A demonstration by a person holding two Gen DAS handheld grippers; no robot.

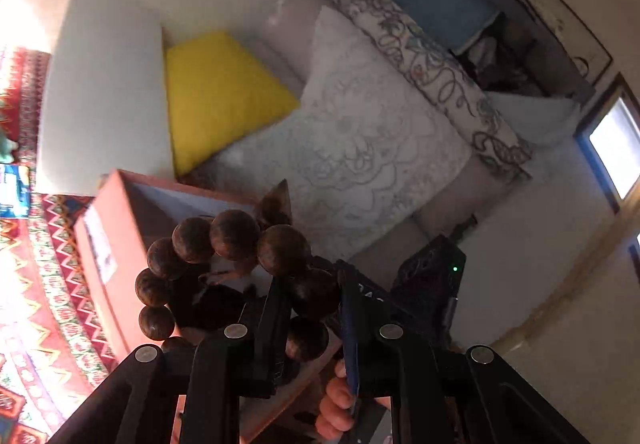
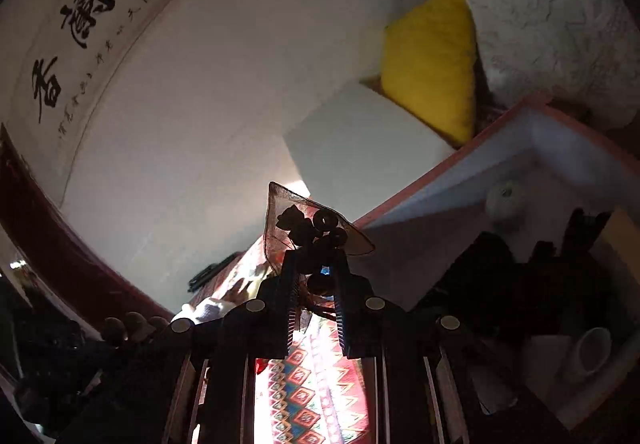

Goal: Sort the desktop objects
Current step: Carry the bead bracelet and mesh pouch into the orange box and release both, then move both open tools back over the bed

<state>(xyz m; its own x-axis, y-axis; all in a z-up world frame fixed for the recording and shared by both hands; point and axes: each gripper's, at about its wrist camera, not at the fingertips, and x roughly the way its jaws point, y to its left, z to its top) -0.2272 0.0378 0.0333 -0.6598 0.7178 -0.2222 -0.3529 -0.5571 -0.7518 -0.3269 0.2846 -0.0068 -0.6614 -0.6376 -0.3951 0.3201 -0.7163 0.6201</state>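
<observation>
In the left wrist view my left gripper [image 1: 311, 290] is shut on a bracelet of big dark wooden beads [image 1: 234, 234], which loops up and to the left of the fingers. The bracelet hangs over the open pink box [image 1: 116, 228]. In the right wrist view my right gripper [image 2: 317, 270] is shut on a small sheer pouch [image 2: 304, 222] with dark pieces inside, held up beside the pink box [image 2: 440, 163]. A few of the wooden beads [image 2: 134, 324] show at the lower left of that view. The right gripper's dark body [image 1: 430, 276] with a green light sits just right of the left fingers.
The box holds a white round object [image 2: 506, 199], a white cup-like item [image 2: 592, 352] and dark things I cannot make out. A patterned red cloth [image 1: 48, 276] covers the table. Behind are a yellow cushion [image 1: 216, 95], a white sofa [image 1: 104, 83], and fingers of a hand [image 1: 336, 404].
</observation>
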